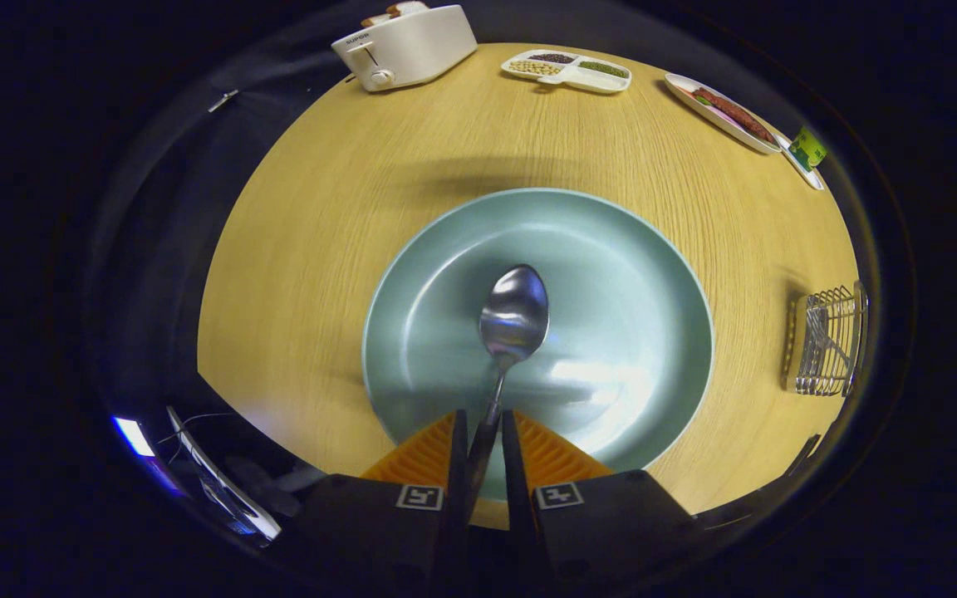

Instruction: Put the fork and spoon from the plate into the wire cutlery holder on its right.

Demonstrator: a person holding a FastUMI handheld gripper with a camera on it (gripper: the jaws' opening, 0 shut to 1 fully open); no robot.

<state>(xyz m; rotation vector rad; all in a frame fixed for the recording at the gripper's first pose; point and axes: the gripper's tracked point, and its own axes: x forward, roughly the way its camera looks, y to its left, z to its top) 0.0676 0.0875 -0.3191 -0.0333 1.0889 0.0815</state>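
The tool (483, 432) grips the spoon (513, 316) handle over the plate (645, 274); bare tabletop (744, 241) separates the wire holder (827, 340).

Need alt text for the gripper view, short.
The gripper holds a shiny metal spoon by its handle between both fingers, over a round pale green plate on a light wooden table. A wire cutlery holder stands right of the plate; a white toaster sits beyond.
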